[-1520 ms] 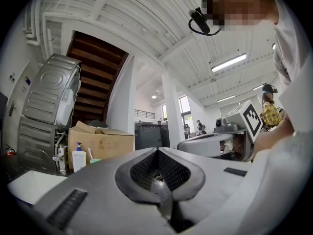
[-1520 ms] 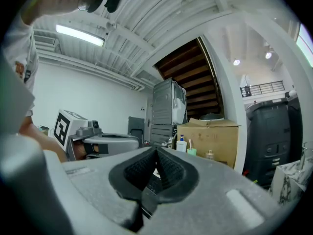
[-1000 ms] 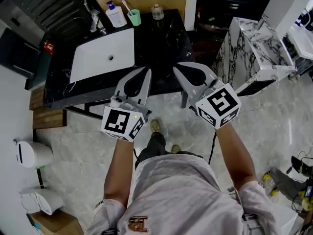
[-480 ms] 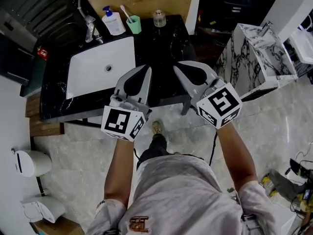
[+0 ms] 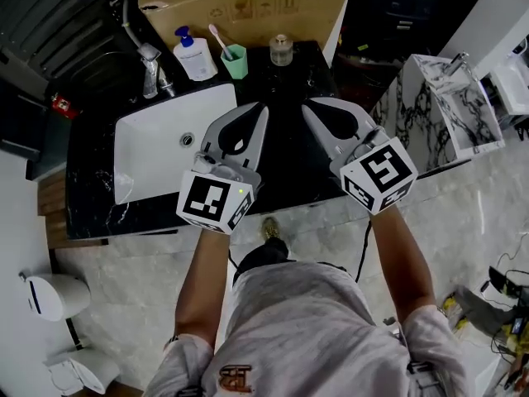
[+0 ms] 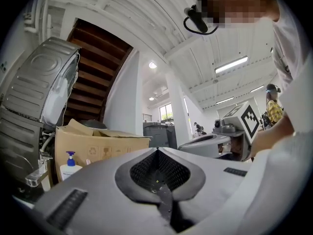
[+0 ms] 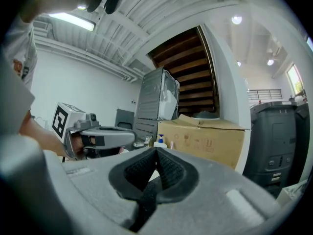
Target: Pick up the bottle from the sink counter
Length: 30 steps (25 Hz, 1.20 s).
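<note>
White bottle, green cup, black marbled counter

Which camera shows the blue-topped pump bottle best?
The head view: the pump bottle stands in full sight at the back of the black counter, beside the green cup. The left gripper view catches it small, at lower left. The right gripper view shows only its tiny upper part.

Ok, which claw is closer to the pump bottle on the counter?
Left. In the head view the left claw is below and right of the pump bottle; the right claw lies farther right.
</note>
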Each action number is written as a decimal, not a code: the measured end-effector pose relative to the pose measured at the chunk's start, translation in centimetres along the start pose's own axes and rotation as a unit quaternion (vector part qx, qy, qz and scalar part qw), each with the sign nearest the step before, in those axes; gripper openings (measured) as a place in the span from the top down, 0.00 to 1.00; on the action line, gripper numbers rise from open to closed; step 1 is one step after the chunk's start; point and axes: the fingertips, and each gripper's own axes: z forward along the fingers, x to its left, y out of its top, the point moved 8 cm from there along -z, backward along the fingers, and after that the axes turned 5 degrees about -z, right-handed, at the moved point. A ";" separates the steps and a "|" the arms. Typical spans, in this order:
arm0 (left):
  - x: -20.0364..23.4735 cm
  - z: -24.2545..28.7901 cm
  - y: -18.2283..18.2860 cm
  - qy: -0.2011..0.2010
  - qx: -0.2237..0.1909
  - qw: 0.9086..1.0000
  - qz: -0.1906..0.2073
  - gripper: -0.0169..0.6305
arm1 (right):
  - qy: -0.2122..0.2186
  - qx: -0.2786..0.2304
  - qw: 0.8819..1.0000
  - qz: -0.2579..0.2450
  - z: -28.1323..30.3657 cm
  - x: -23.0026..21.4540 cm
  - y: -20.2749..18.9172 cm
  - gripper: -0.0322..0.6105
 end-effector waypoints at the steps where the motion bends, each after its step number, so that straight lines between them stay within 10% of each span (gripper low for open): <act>1: 0.8 0.4 0.0 -0.002 -0.001 1.000 -0.002 0.97 | -0.003 0.002 1.000 0.000 0.8 -0.4 0.1 0.95; 30: 12.8 11.2 -4.0 -0.002 0.041 0.999 -0.031 0.97 | -0.048 0.088 0.995 0.009 13.7 -10.8 -5.3 0.95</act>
